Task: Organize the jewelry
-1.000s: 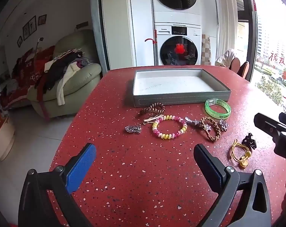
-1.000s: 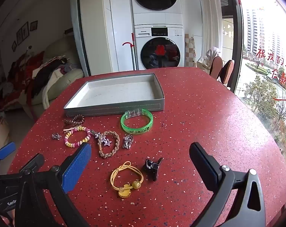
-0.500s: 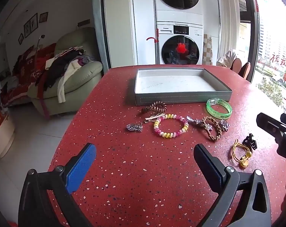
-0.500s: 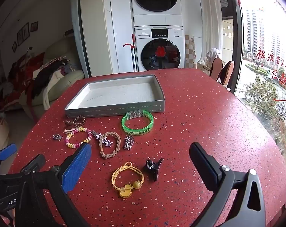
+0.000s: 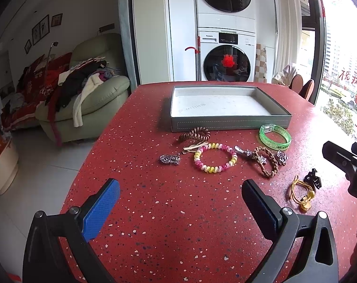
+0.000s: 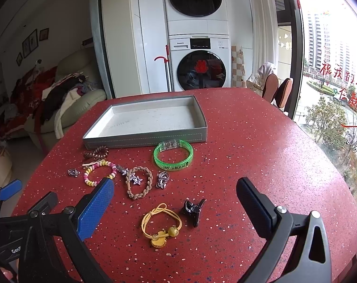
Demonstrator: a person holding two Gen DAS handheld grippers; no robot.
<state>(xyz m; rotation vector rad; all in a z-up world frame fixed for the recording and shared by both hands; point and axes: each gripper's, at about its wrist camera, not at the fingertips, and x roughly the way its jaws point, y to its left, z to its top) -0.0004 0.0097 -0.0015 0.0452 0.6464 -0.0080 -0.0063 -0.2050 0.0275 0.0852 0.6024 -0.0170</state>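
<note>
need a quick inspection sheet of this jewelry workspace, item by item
surface: red speckled table, jewelry spread loose in front of the tray.
job's things: grey tray holds nothing; green bangle lies close to its front wall; brown coil tie, pastel bead bracelet, braided star bracelet, two small silver charms, yellow elastic tie, black clip all on the table.
clutter: nothing seen.
grippers: left claw open, holding nothing; right claw open, holding nothing, over the yellow elastic tie and black clip.
cables: nothing seen.
surroundings: stacked washer and dryer, green armchair with clothes, window at right.
</note>
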